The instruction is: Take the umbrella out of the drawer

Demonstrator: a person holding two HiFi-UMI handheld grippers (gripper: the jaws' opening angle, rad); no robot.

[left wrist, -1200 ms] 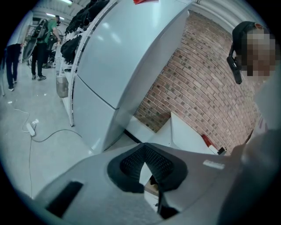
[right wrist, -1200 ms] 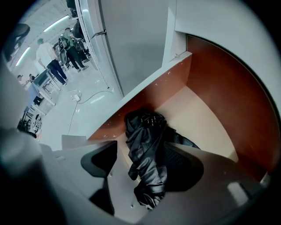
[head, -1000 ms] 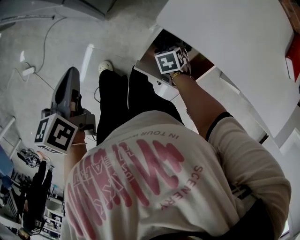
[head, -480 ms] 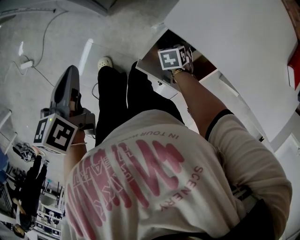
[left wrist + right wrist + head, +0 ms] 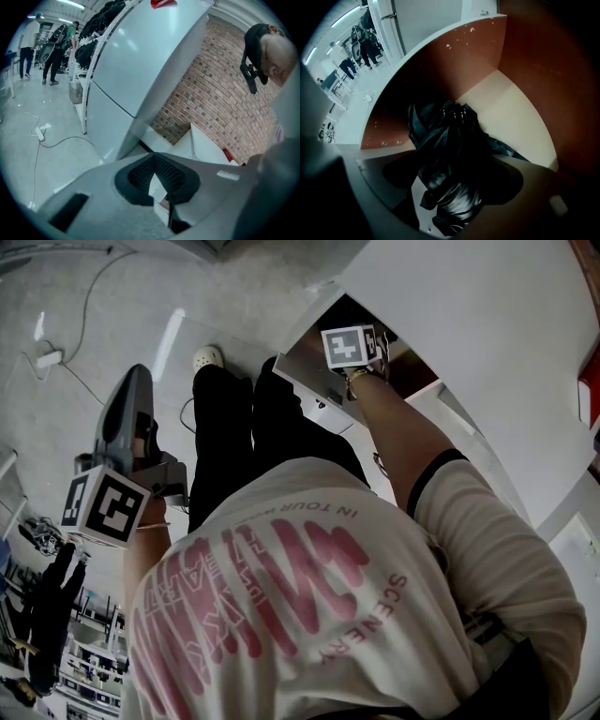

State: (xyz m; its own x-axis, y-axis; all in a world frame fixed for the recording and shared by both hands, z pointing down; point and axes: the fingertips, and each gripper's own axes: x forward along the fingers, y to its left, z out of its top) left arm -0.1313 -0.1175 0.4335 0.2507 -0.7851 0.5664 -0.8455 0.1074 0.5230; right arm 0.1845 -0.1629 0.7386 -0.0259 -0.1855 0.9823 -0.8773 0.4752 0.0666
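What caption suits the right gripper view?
Black folded umbrella lying in an open drawer with red-brown walls.

The umbrella (image 5: pixel 445 154) is glossy black and lies in a drawer (image 5: pixel 511 112) that has reddish-brown walls and a cream floor. The left gripper (image 5: pixel 134 399) is grey, and the left marker cube (image 5: pixel 105 507) and right marker cube (image 5: pixel 349 345) show black squares on white. The person's T-shirt (image 5: pixel 281 615) is cream with pink lettering and bold pink strokes, the trousers (image 5: pixel 225 437) black, the shoe (image 5: pixel 208 358) white, and the brick wall (image 5: pixel 211 84) red-brown with pale joints.
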